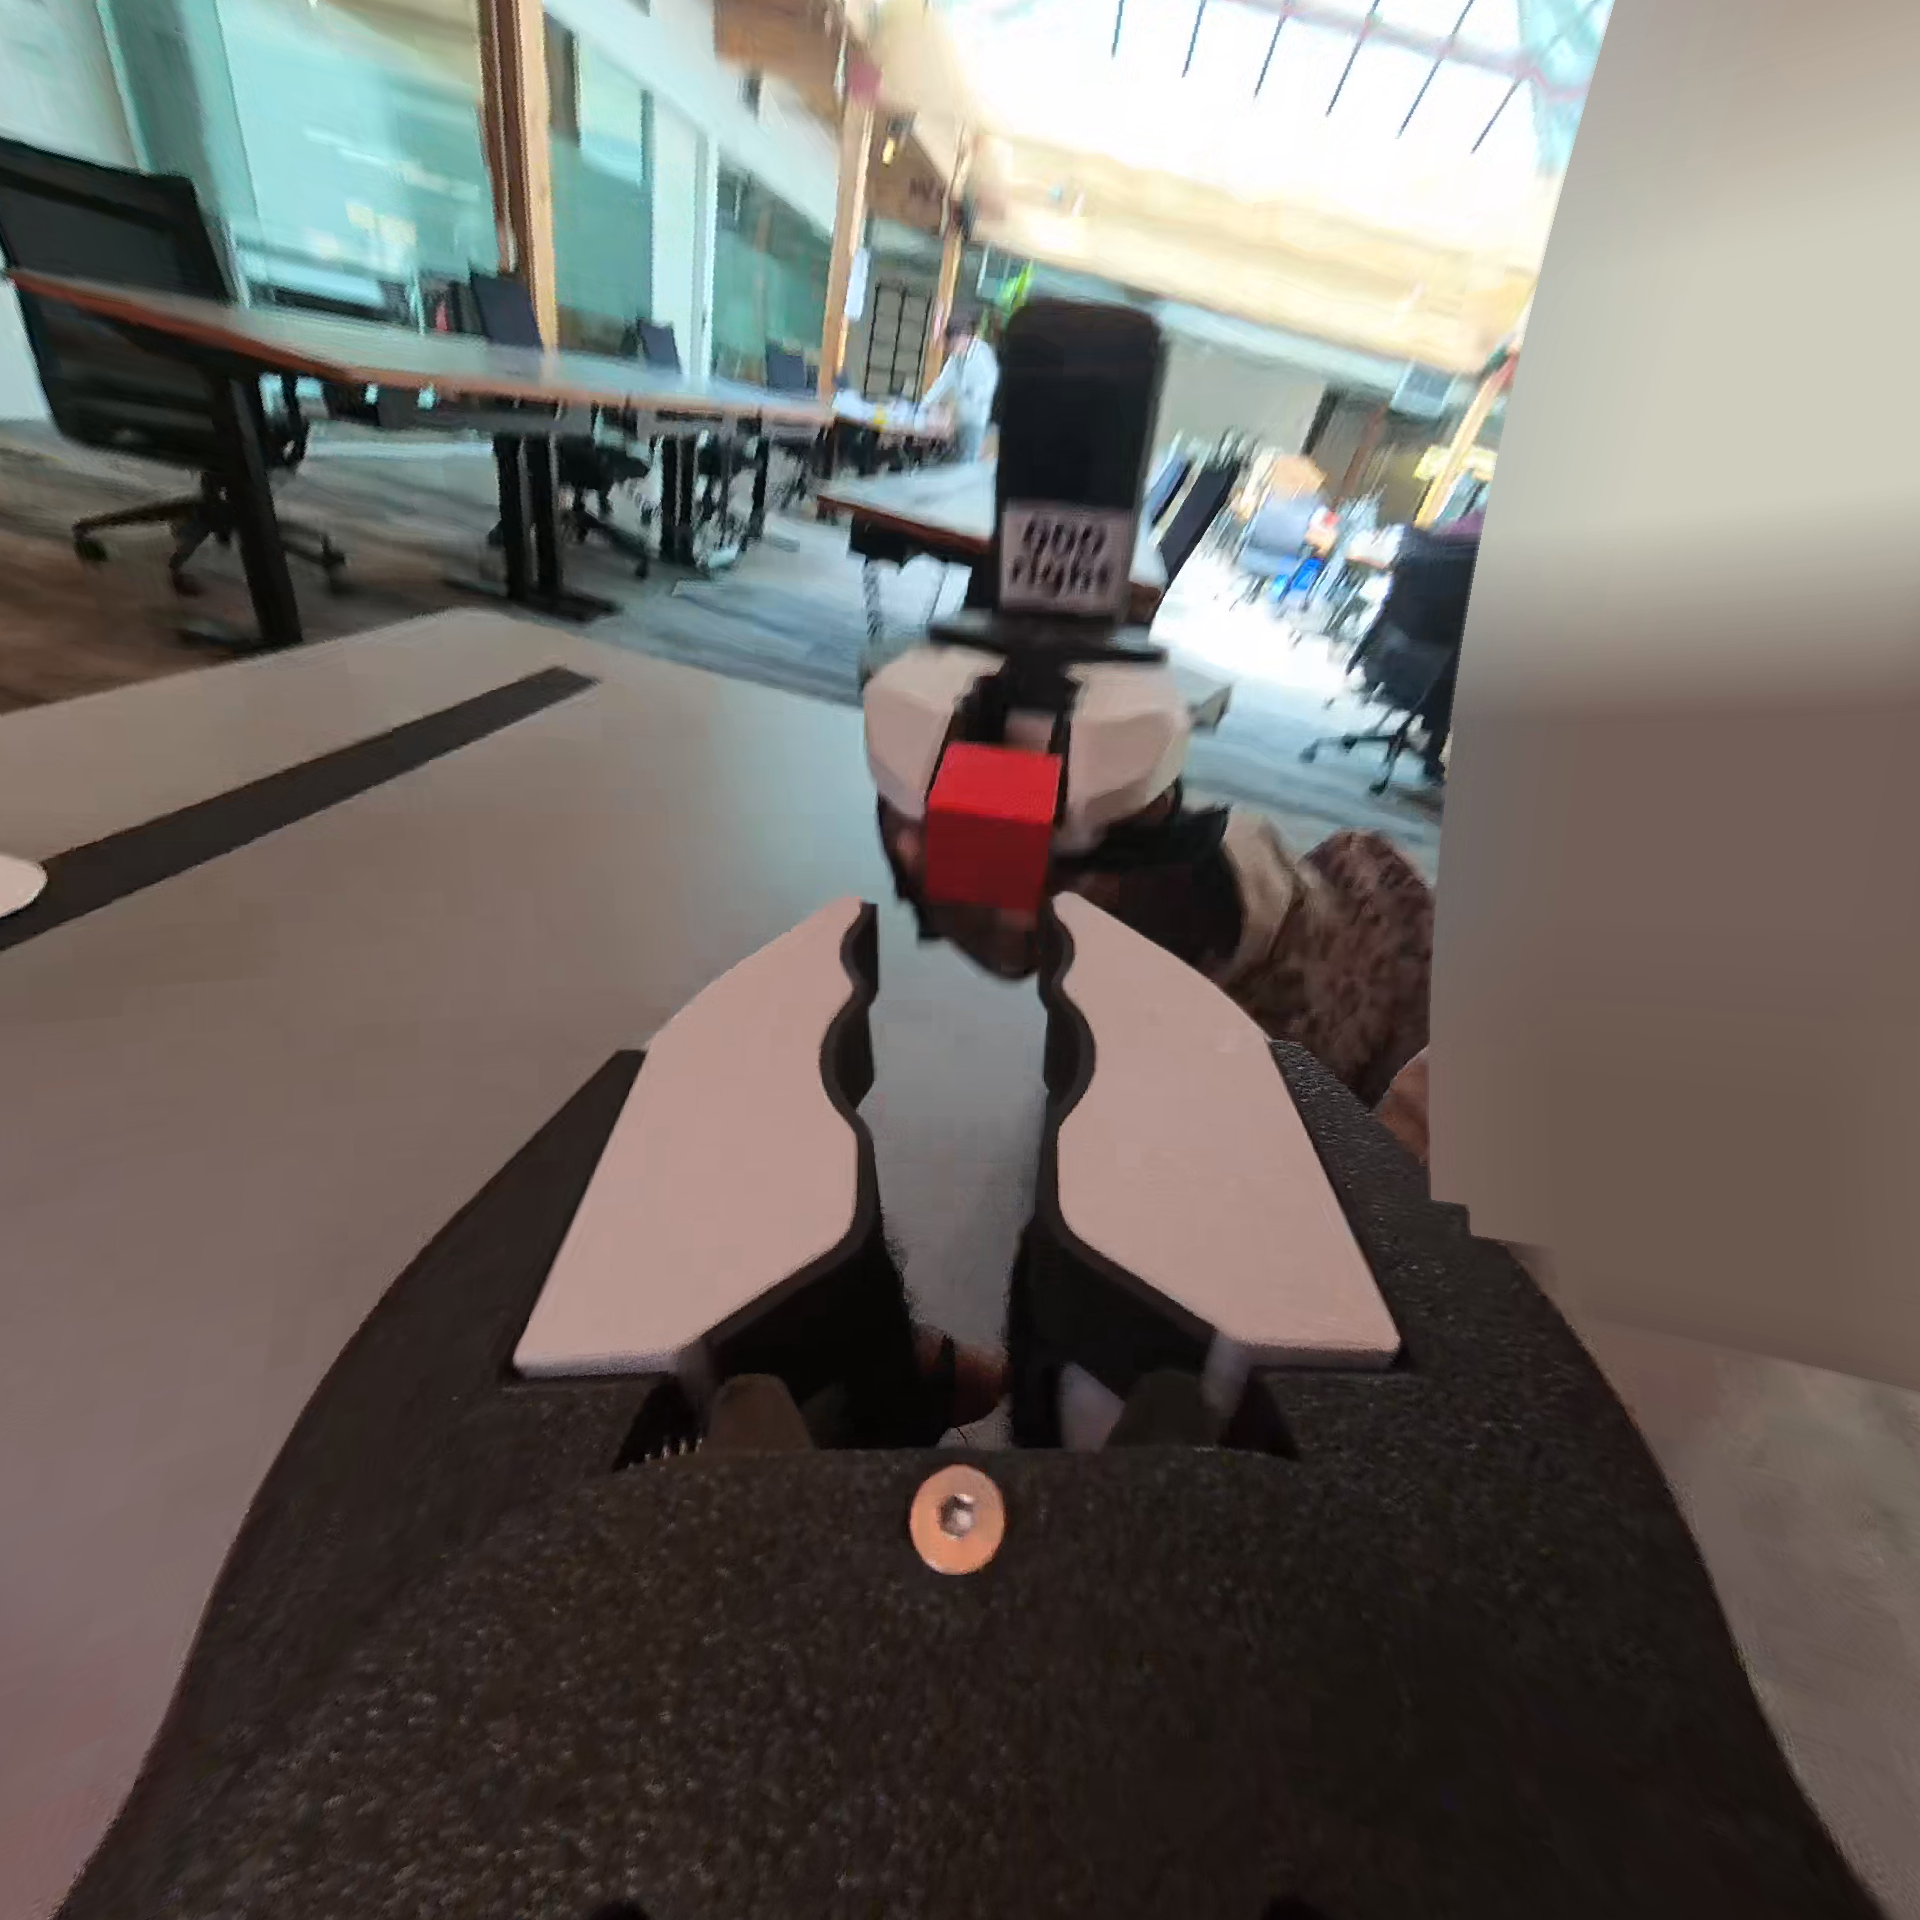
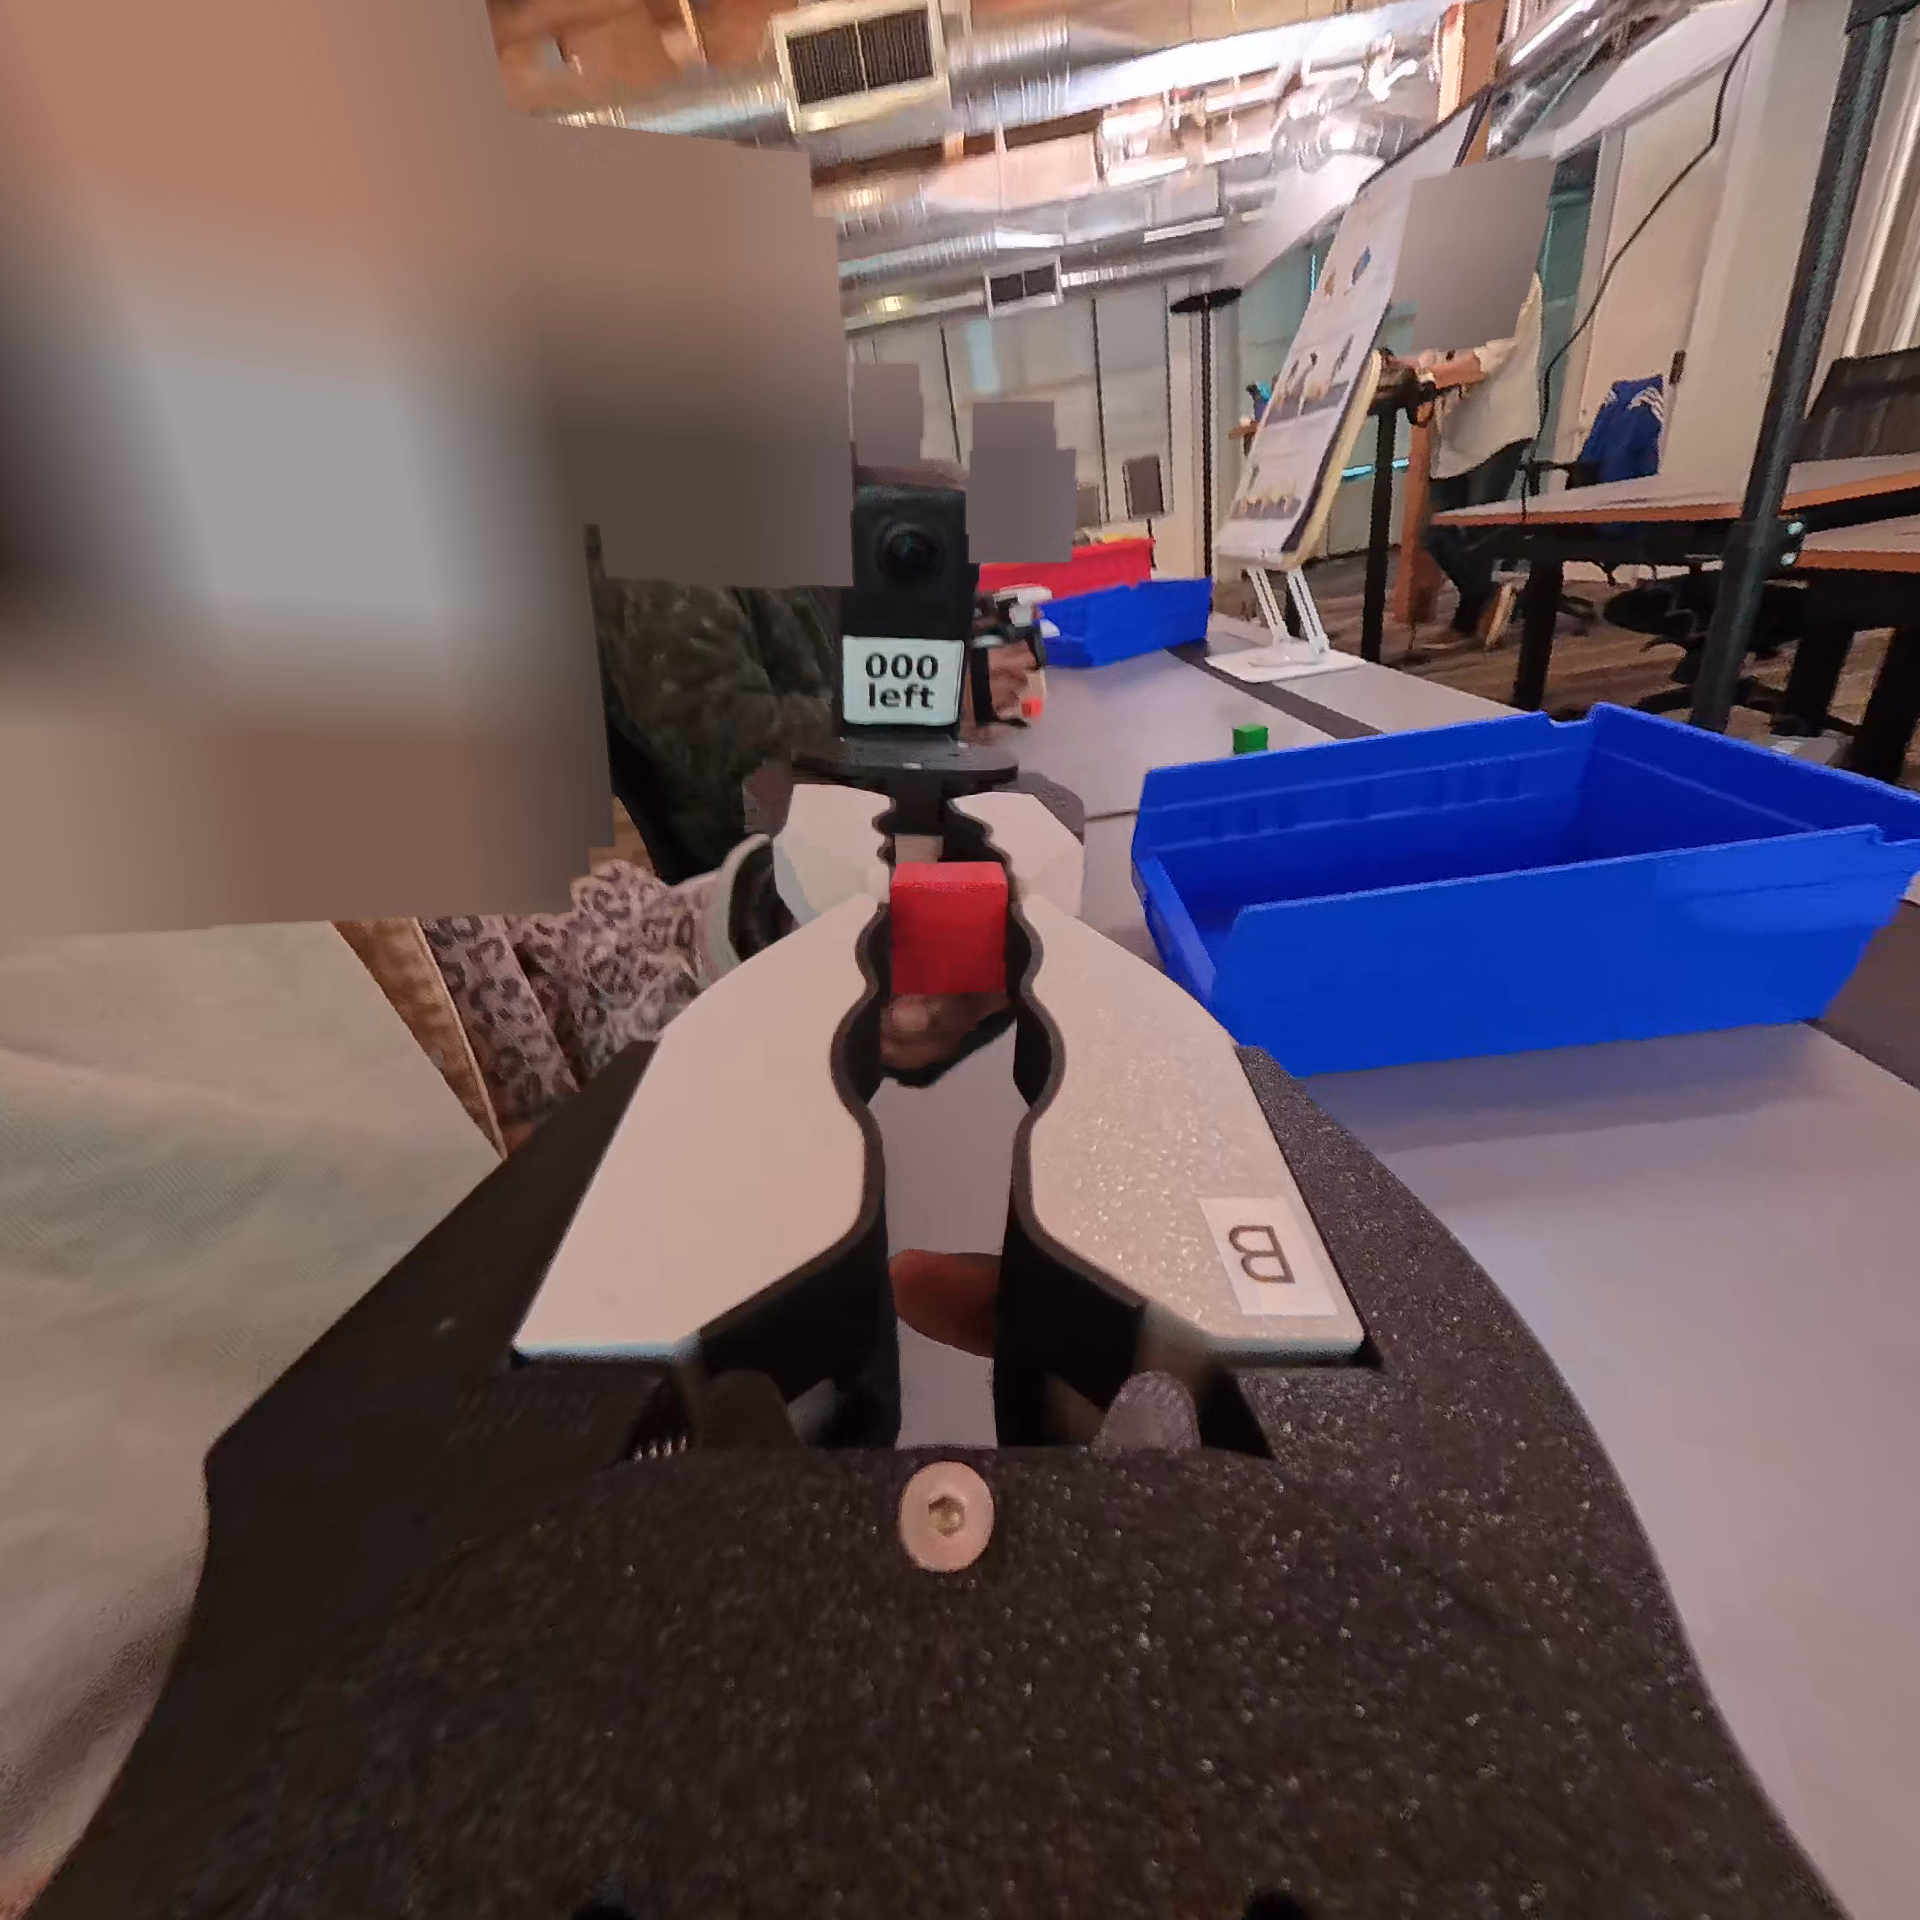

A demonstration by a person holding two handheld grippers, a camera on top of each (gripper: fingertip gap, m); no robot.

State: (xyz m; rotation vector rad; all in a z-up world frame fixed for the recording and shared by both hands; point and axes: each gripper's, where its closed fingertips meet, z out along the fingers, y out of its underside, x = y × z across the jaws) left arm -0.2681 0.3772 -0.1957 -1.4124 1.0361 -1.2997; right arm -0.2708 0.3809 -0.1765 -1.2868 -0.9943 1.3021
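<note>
My right gripper [image 2: 943,920] is shut on a small red cube [image 2: 948,930], pinched between its white fingertips and held above the grey table [image 2: 1558,1195]. My left gripper [image 1: 961,914] faces it head-on, with its jaws open and empty. The red cube [image 1: 992,821] hangs just beyond the left fingertips, in line with the gap between them. The right gripper [image 1: 1023,727] shows behind the cube in the left wrist view. The left gripper [image 2: 930,831] shows behind the cube in the right wrist view.
A large blue bin [image 2: 1507,904] stands on the table right of the grippers. A small green cube [image 2: 1250,737], another blue bin [image 2: 1127,618] and a red bin [image 2: 1070,566] lie farther back. A black strip [image 1: 312,769] crosses the table. A patterned sleeve [image 2: 561,966] is at the left. The grippers are tip to tip, or close to it.
</note>
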